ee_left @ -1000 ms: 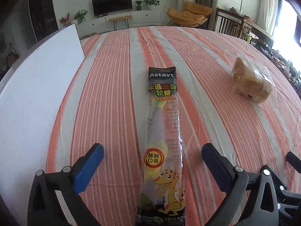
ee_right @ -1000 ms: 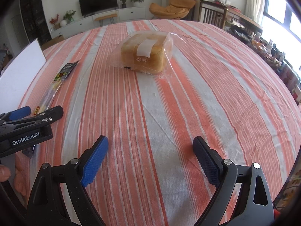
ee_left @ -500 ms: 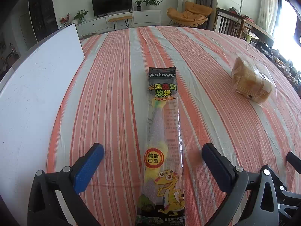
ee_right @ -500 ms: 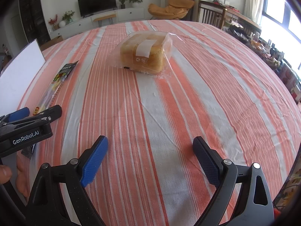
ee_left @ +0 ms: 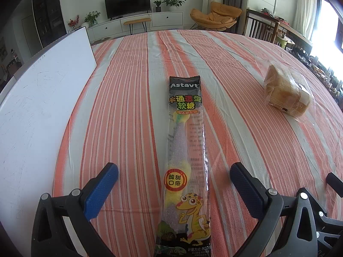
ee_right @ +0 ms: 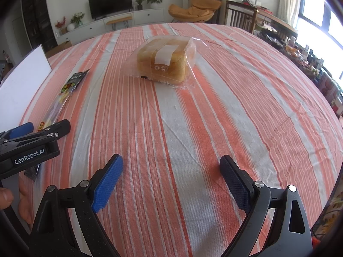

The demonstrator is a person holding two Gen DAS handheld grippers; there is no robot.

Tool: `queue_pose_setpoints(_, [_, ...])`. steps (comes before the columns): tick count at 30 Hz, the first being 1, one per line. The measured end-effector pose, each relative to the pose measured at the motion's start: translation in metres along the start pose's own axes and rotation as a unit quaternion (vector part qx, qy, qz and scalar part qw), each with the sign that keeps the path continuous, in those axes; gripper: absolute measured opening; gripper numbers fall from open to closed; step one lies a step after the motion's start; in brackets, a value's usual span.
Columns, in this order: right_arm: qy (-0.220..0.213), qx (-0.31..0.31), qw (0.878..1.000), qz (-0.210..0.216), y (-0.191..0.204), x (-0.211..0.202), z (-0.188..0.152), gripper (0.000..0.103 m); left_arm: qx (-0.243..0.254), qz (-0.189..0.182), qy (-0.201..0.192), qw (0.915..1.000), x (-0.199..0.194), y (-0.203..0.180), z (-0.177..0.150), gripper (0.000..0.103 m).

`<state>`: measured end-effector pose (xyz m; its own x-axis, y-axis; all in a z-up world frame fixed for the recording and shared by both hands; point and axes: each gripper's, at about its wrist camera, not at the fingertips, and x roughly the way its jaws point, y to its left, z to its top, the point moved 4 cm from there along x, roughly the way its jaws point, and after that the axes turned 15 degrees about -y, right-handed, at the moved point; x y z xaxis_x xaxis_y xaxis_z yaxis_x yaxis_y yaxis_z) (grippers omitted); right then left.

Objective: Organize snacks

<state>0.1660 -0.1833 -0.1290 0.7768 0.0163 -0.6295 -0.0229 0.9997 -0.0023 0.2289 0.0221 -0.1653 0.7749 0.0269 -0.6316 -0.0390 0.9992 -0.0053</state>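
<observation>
**Two open grippers over a striped table with candy and bread**

The left gripper [ee_left: 173,180] has its blue textured pads spread wide, one on each side of the near part of a long, flat gummy candy packet [ee_left: 186,156] lying lengthwise on the orange-and-white striped tablecloth [ee_left: 133,111]. The right gripper [ee_right: 171,175] is also spread wide, with only bare cloth between its pads. Ahead of it sits a blocky loaf of bread [ee_right: 164,63] in crinkled clear plastic with a white label. The left view shows the packet's cartoon gecko and a smooth white board [ee_left: 40,107] at the left; the right view shows a hand [ee_right: 6,197] holding the left gripper.
</observation>
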Motion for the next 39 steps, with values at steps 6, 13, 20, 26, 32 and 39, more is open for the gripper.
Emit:
queue_pose_setpoints(6, [-0.001, 0.0, 1.0, 0.0, 0.0, 0.0, 0.0, 0.094, 0.0, 0.0, 0.0, 1.0, 0.0, 0.0, 0.0, 0.103])
queue_pose_setpoints(13, [-0.001, 0.0, 1.0, 0.0, 0.0, 0.0, 0.0, 0.094, 0.0, 0.0, 0.0, 1.0, 0.0, 0.0, 0.0, 0.103])
queue_pose_setpoints(20, [-0.001, 0.0, 1.0, 0.0, 0.0, 0.0, 0.0, 0.094, 0.0, 0.0, 0.0, 1.0, -0.001, 0.0, -0.001, 0.103])
queue_pose_setpoints(26, [-0.001, 0.0, 1.0, 0.0, 0.0, 0.0, 0.0, 0.094, 0.0, 0.0, 0.0, 1.0, 0.0, 0.0, 0.0, 0.103])
queue_pose_setpoints(32, [0.006, 0.025, 1.0, 0.01, -0.01, -0.001, 0.004, 0.094, 0.0, 0.0, 0.0, 1.0, 0.0, 0.0, 0.0, 0.103])
queue_pose_setpoints(39, [-0.05, 0.063, 0.997, -0.01, -0.028, 0.001, 0.085, 0.093, 0.0, 0.0, 0.0, 1.0, 0.0, 0.0, 0.0, 0.103])
